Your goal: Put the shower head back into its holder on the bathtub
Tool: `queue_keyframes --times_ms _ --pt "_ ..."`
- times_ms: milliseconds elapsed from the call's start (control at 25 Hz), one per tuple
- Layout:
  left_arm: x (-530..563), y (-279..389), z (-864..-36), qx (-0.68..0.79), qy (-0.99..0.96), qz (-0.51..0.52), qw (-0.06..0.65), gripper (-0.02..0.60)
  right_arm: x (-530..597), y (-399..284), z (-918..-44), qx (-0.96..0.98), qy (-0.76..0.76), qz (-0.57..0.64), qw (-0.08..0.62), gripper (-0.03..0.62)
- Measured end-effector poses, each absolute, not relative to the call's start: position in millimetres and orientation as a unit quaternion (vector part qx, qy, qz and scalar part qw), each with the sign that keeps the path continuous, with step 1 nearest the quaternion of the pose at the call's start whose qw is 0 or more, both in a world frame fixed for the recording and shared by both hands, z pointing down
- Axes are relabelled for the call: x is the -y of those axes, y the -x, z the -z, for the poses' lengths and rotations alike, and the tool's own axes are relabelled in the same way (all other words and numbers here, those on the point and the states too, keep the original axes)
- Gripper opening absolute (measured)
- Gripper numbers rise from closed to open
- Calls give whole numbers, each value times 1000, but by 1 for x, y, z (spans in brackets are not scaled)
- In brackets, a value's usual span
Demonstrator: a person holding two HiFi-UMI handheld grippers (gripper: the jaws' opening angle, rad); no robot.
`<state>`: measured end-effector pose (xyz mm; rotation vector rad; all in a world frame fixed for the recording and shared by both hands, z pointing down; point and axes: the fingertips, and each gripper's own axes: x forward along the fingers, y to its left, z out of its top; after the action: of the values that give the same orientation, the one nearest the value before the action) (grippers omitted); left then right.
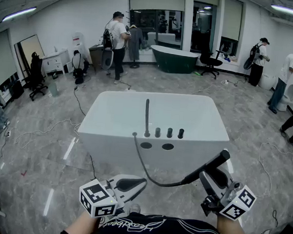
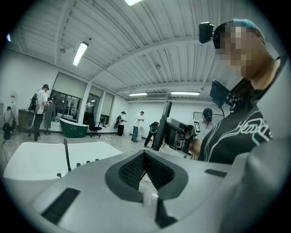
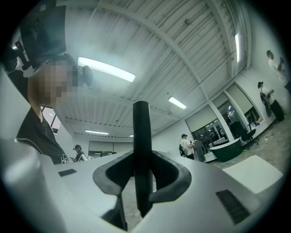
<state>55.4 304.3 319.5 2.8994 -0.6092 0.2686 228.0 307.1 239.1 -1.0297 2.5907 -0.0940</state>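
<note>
A white bathtub (image 1: 100, 120) stands in front of me, with a black spout (image 1: 147, 116), three black knobs (image 1: 169, 133) and two oval holes (image 1: 156, 146) on its near rim. A black hose (image 1: 146, 172) runs from the rim to the black shower head (image 1: 211, 165). My right gripper (image 1: 206, 176) is shut on that handle and holds it raised, short of the tub's near right corner. In the right gripper view the shower head (image 3: 142, 150) stands upright between the jaws. My left gripper (image 1: 136, 184) is shut and empty, low on the left; nothing lies between its pads (image 2: 157, 175).
A dark green bathtub (image 1: 174, 59) and an office chair (image 1: 211, 58) stand at the far wall. Several people stand around the room, two at the far right near a toilet (image 1: 288, 96). Cables (image 1: 38, 130) trail over the tiled floor to the tub's left and right.
</note>
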Motion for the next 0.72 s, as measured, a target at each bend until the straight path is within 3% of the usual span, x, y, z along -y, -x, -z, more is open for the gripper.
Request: queue_keyframes --times_ms 720 --pt "-246 -24 -356 207 -964 -95 141 5 -236 -194 -267 -915 361 80 160 123"
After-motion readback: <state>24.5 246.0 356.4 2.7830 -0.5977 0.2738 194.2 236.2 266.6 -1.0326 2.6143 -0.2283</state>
